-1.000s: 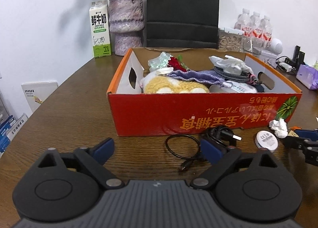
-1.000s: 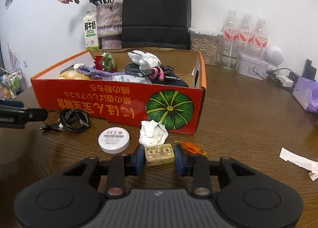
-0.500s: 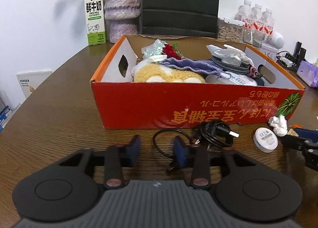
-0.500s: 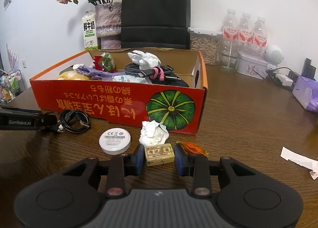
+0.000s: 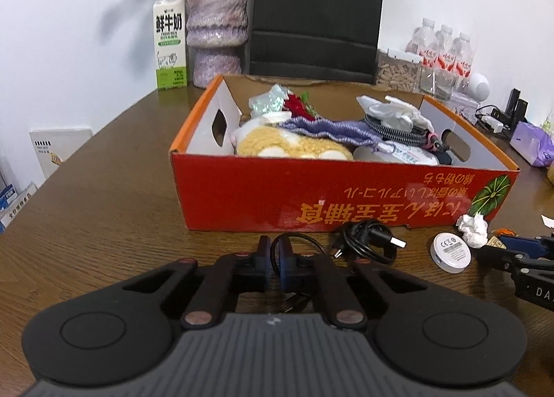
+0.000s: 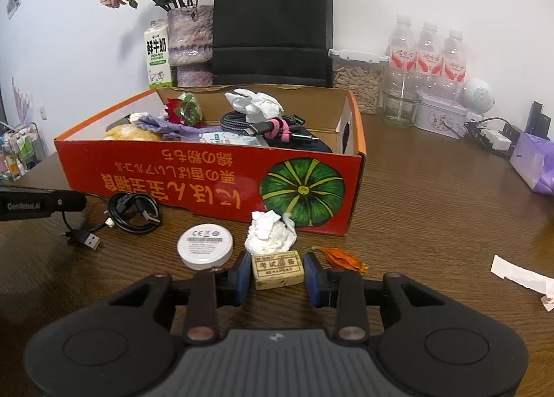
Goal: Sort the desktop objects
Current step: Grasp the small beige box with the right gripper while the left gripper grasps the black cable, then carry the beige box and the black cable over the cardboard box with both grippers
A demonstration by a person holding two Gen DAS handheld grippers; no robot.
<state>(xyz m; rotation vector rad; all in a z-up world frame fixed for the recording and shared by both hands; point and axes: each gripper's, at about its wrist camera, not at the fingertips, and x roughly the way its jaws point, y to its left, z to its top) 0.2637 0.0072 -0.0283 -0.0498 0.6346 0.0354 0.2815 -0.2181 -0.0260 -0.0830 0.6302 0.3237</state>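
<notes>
A black USB cable (image 5: pixel 367 241) lies coiled on the wooden table in front of the red cardboard box (image 5: pixel 346 196). My left gripper (image 5: pixel 275 258) has its jaws closing tight, the pads nipping a thin loop of that cable. From the right wrist view the cable (image 6: pixel 133 211) shows at the left, with the left gripper (image 6: pixel 78 203) at its edge. My right gripper (image 6: pixel 277 275) is shut on a small tan eraser (image 6: pixel 277 268) that rests on the table. Beside it lie a white round puck (image 6: pixel 205 246), a crumpled tissue (image 6: pixel 271 232) and an orange scrap (image 6: pixel 341 258).
The box holds a plush toy, purple cloth, cables and tissue. Behind it stand a milk carton (image 5: pixel 169 50), a vase (image 5: pixel 216 33) and a black bag (image 5: pixel 315 12). Water bottles (image 6: pixel 426 50), a tin and a purple tissue pack (image 6: pixel 535 165) sit at the right. A paper slip (image 6: pixel 519 275) lies near the right.
The left gripper's wide-open jaws have closed onto the cable loop, shifting slightly left and nearer the box. The right gripper still holds the eraser in the same spot.
</notes>
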